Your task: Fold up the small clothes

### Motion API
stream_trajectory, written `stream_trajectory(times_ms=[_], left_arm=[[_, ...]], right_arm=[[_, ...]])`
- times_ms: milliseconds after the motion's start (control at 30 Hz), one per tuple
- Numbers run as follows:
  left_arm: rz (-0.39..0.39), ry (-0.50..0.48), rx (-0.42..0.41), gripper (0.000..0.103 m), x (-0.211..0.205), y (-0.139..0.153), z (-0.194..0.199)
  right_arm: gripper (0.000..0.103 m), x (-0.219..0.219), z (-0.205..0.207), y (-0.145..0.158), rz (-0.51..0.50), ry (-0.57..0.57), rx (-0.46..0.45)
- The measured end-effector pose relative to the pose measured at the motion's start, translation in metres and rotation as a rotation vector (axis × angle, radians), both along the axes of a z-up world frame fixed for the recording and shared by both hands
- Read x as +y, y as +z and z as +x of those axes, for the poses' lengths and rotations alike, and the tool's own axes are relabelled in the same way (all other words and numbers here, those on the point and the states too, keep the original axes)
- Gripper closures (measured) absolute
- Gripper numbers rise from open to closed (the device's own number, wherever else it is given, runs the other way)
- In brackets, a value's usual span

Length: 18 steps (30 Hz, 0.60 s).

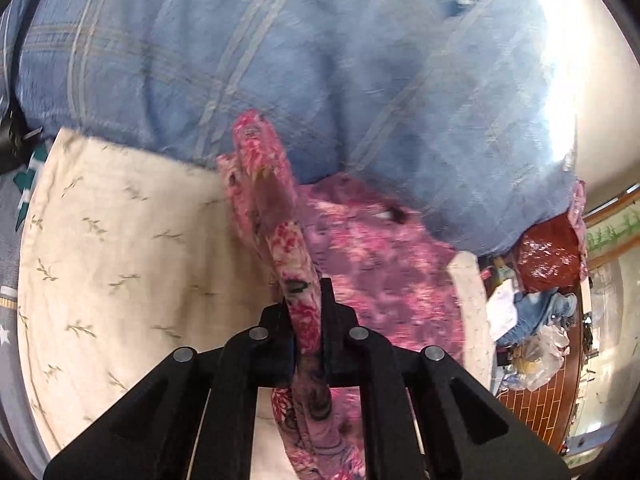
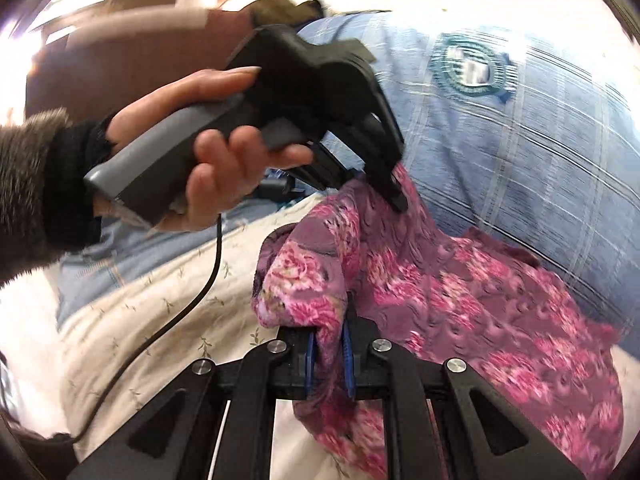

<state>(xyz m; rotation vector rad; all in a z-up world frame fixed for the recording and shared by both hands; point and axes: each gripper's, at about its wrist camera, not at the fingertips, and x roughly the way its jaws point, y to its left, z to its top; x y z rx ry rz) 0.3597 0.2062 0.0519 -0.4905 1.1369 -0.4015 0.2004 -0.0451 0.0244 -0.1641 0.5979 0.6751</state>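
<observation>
A pink and purple floral garment [image 1: 380,264] lies on a cream sheet [image 1: 120,248] with a small leaf print. My left gripper [image 1: 307,320] is shut on a raised edge of the garment, which stands up as a ridge between the fingers. My right gripper [image 2: 329,344] is shut on another edge of the same floral garment [image 2: 460,300]. In the right wrist view the left gripper [image 2: 394,196], held in a hand, pinches the garment's far edge above the bed.
A blue plaid quilt [image 1: 280,60] is bunched behind the garment and also shows in the right wrist view [image 2: 540,140]. At the far right, below the bed, are a red bag [image 1: 548,256], blue clothes and plastic bags on a brown floor. A black cable [image 2: 188,304] hangs from the left gripper's handle.
</observation>
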Motion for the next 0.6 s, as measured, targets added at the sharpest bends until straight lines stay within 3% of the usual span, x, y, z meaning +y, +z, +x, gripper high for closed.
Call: stream_trajectory(times_ms=[167, 333, 467, 600], left_arm=[[0.019, -0.020, -0.048, 0.096, -0.045, 0.027, -0.005], [0.038, -0.060, -0.058, 0.096, -0.105, 0.036, -0.002], [0.059, -0.097, -0.052, 0.096, -0.159, 0.029, 0.000], [0.091, -0.143, 0.003, 0.096, -0.209, 0.002, 0.006]], right_arm=[[0.093, -0.046, -0.011, 0.015, 0.078, -0.066, 0.023], [0.093, -0.102, -0.010, 0.021, 0.160, -0.167, 0.051], [0.093, -0.154, -0.007, 0.012, 0.247, -0.255, 0.110], [0.093, -0.193, -0.007, -0.012, 0.321, -0.318, 0.197]])
